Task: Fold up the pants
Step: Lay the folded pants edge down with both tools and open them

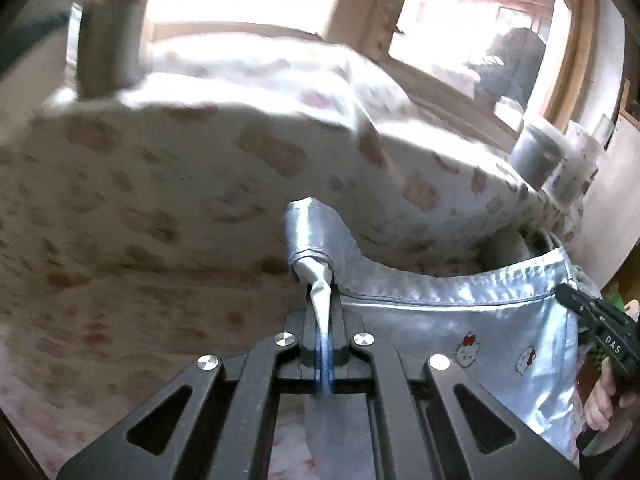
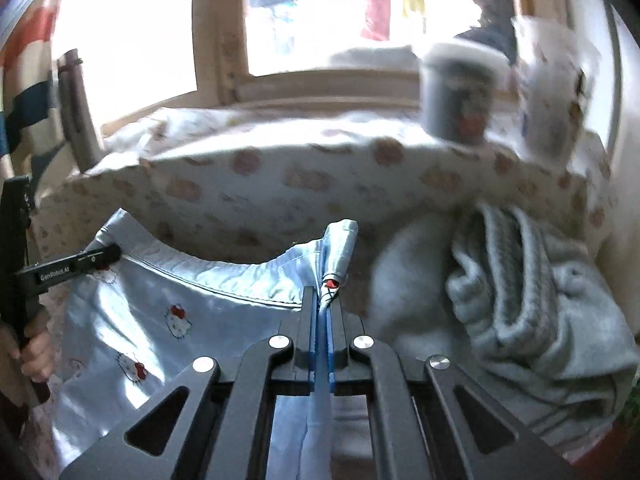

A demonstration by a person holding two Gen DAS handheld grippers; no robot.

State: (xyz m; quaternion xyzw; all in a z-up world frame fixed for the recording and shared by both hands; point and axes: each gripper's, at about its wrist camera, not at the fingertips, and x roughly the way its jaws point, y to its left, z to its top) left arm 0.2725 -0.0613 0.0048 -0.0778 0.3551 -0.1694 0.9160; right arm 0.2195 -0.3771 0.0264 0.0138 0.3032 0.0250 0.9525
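Your left gripper (image 1: 323,292) is pinched on the pants (image 1: 460,320), with a corner of the waistband bunched between its pressed-together jaws. Your right gripper (image 2: 322,300) is clamped the same way on the opposite corner of the waistband, with blue cloth running down between its pads.

The pants (image 2: 160,320) are pale blue, shiny, with a cartoon-cat print. They hang stretched between your two grippers, the waistband sagging in a curve, over the near part of the bed (image 1: 140,200), which has a cream sheet with a pink-brown print.

A grey knitted blanket (image 2: 520,300) is heaped at the bed's right side, just beside the right gripper. A dark cup (image 2: 456,92) stands at the bed's far right edge, blurred. Your hand (image 2: 36,352) shows on the left gripper's grip.
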